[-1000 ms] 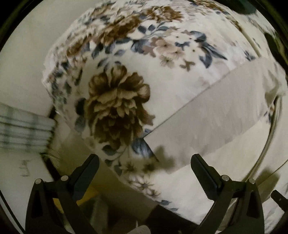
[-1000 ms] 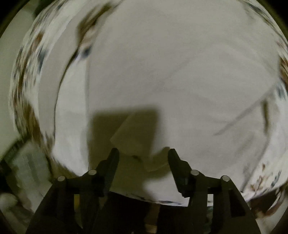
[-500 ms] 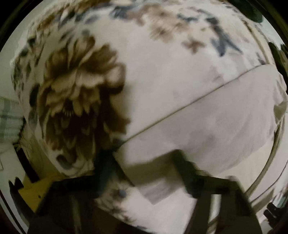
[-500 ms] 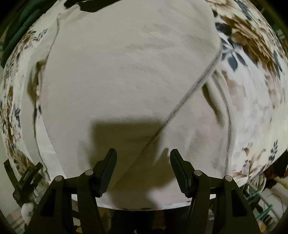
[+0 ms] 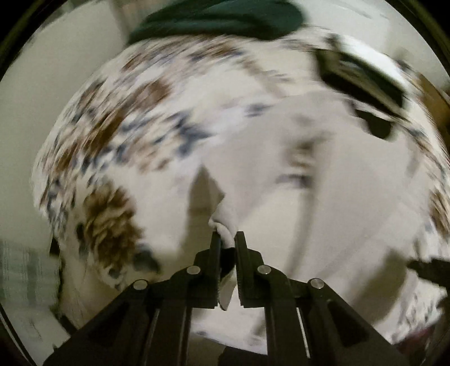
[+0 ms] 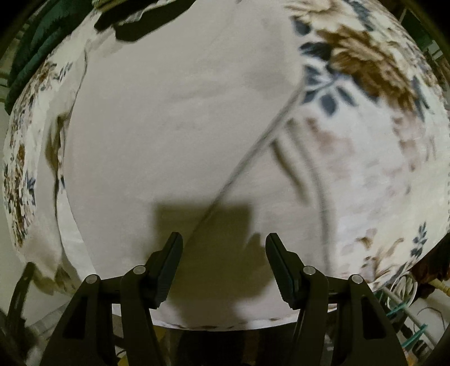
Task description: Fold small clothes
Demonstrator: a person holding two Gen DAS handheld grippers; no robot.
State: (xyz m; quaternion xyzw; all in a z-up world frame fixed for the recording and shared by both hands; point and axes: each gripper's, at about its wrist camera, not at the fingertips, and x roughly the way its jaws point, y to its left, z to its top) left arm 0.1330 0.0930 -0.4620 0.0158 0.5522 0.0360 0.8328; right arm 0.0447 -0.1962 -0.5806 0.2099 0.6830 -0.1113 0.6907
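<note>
No brand, label or writing can be read in either view. The garment [image 5: 323, 197] is a plain beige piece with a stitched seam, spread over a white cloth [image 5: 112, 146] printed with brown flowers and blue-grey leaves. The left gripper [image 5: 227, 239] is clenched on a bunched fold of the garment, which bulges just ahead of its nearly closed fingertips and hangs between them; this view is motion-blurred. The right gripper [image 6: 224, 242] stands released, jaws wide apart, with the garment [image 6: 168, 126] lying flat directly ahead and beneath it, its seam running diagonally up to the right. A dark green fabric [image 5: 219, 17] lies far ahead of the left gripper.
</note>
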